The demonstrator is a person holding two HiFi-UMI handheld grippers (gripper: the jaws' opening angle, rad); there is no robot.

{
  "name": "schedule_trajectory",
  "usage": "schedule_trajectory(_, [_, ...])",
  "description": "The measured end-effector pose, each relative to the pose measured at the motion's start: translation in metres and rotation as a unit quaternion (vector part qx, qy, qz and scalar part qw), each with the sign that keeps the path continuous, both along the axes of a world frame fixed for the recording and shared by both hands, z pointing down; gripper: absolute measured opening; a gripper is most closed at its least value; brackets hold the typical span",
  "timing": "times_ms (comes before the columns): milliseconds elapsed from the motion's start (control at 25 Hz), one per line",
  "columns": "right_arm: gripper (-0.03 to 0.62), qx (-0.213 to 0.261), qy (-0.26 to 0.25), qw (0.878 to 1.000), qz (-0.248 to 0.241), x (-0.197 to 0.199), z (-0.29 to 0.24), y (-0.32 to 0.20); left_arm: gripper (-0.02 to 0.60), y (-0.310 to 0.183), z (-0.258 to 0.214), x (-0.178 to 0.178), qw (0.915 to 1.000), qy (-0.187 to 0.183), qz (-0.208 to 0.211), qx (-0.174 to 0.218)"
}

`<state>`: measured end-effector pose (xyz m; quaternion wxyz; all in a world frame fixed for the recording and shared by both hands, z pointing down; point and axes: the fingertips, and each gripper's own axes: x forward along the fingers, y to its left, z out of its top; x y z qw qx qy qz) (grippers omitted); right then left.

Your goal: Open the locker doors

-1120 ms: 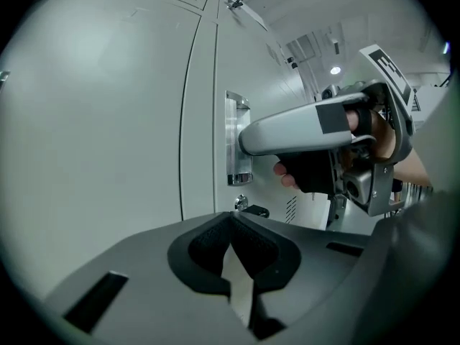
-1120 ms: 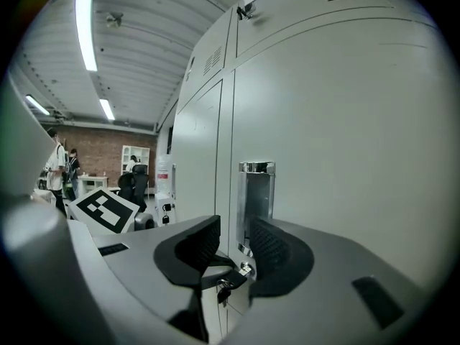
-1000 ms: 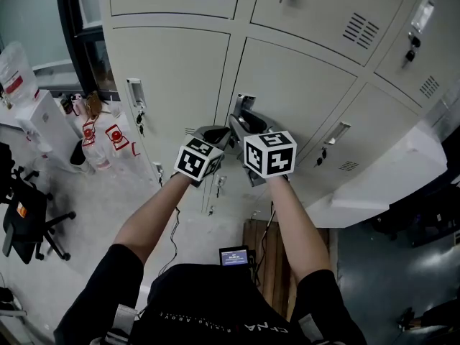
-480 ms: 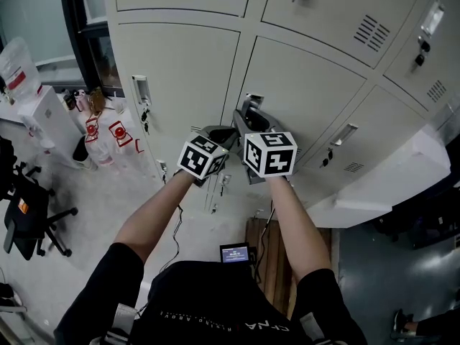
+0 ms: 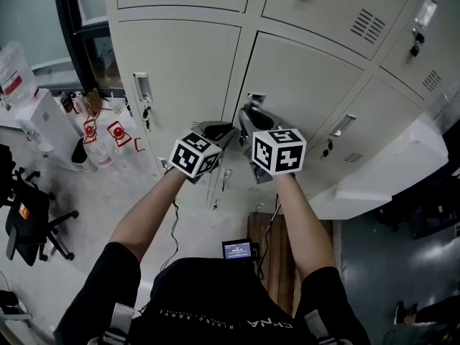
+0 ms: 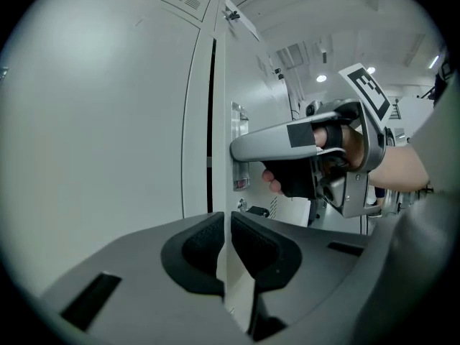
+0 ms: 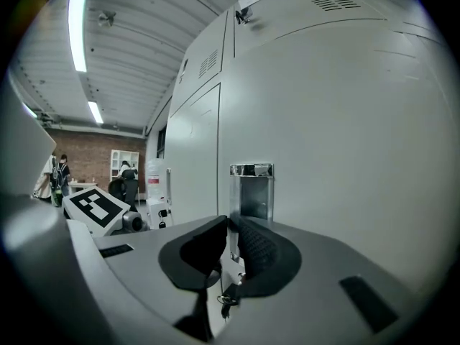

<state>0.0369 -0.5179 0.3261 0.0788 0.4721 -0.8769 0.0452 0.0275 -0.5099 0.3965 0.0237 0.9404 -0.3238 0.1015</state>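
The right gripper (image 7: 231,246), whose jaws have just been closing, now clamps on the chrome recessed handle (image 7: 251,187) of the cream metal locker door (image 5: 305,85). A second ago its jaws stood wide in front of that handle. The left gripper (image 6: 228,244) keeps its jaws pressed together, just beside the dark seam left of the same door. The door is shut, flush with its neighbours, as before. Both hands have barely shifted.
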Motion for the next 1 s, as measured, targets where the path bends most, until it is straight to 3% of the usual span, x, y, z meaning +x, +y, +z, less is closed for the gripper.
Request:
schedule_trajectory(80, [0.069, -0.002, -0.002, 1.000, -0.004, 0.000, 0.000, 0.008, 0.041, 0.007, -0.003, -0.002, 0.9998, 0.011, 0.014, -0.002])
schedule_trajectory(160, [0.069, -0.004, -0.002, 1.000, -0.005, 0.000, 0.001, 0.016, 0.145, 0.016, -0.003, -0.001, 0.9991, 0.020, 0.036, -0.012])
schedule_trajectory(200, [0.069, -0.005, -0.002, 1.000, -0.006, 0.000, 0.000, 0.020, 0.151, 0.019, -0.002, -0.001, 0.9988, 0.017, 0.045, -0.013])
schedule_trajectory(560, [0.069, -0.012, -0.020, 0.999, -0.028, 0.004, 0.002, 0.063, 0.127, 0.049, 0.013, 0.015, 0.9930, -0.023, 0.116, -0.005])
schedule_trajectory(1000, [0.072, 0.010, -0.014, 1.000, 0.023, 0.032, 0.003, 0.124, 0.097, 0.109, 0.015, 0.039, 0.9816, -0.006, 0.191, 0.001])
